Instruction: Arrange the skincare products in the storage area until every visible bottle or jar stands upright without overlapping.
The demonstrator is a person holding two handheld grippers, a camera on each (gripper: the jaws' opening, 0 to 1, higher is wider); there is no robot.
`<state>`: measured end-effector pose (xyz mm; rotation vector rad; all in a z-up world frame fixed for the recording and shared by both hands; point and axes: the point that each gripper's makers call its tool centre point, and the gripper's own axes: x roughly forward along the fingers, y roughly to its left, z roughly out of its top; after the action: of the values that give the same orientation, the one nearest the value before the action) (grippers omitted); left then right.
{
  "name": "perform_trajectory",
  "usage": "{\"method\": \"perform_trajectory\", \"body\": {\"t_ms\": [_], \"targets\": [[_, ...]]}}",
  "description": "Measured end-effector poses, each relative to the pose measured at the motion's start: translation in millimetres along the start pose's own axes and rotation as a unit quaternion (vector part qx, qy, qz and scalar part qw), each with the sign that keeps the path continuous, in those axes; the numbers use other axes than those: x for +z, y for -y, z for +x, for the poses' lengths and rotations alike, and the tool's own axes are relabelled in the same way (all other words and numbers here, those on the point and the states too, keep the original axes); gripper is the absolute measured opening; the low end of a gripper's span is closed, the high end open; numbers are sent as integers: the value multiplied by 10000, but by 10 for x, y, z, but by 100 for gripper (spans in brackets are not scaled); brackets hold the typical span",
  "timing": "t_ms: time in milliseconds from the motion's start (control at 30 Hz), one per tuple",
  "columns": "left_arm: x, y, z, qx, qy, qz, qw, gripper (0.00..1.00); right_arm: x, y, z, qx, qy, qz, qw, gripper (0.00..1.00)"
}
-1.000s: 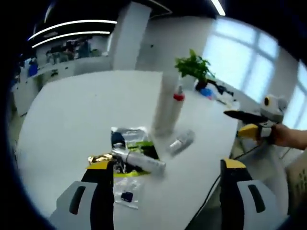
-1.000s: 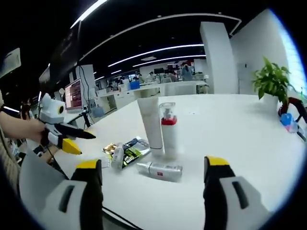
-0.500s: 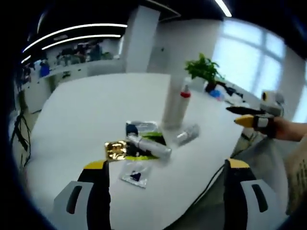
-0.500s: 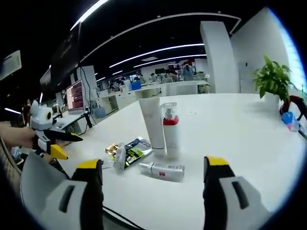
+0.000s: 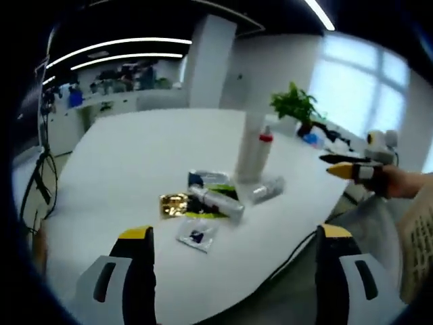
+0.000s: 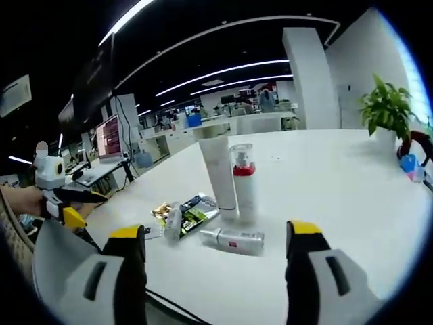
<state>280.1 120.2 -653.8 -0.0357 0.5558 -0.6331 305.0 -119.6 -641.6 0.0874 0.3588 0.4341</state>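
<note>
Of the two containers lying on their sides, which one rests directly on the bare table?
The silver bottle with the red label, lying alone before the upright pump bottle. The other bottle lies across the sachets.

Handheld grippers in grey, black and yellow

The left gripper had two grey jaws with black inner faces, yellow caps and a dark slot in each grey shell. The right gripper was built alike. Beyond the white table, the right gripper showed black fingers, yellow-tipped, under a pale rounded housing, with a patterned sleeve behind.
</note>
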Motion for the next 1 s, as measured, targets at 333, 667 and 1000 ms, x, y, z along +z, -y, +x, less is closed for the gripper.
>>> {"method": "perform_trajectory", "body": {"t_ms": [333, 667, 1000], "targets": [[-19, 27, 15, 9, -65, -55, 10000, 97, 1, -3, -1, 23, 0, 10, 10000, 85], [38, 37, -30, 63, 114, 61, 9999, 97, -52, -24, 24, 93, -221, 3, 9997, 83], [24, 75, -22, -59, 120, 169, 9998, 97, -287, -1, 125, 352, -928, -437, 9941, 79]]}}
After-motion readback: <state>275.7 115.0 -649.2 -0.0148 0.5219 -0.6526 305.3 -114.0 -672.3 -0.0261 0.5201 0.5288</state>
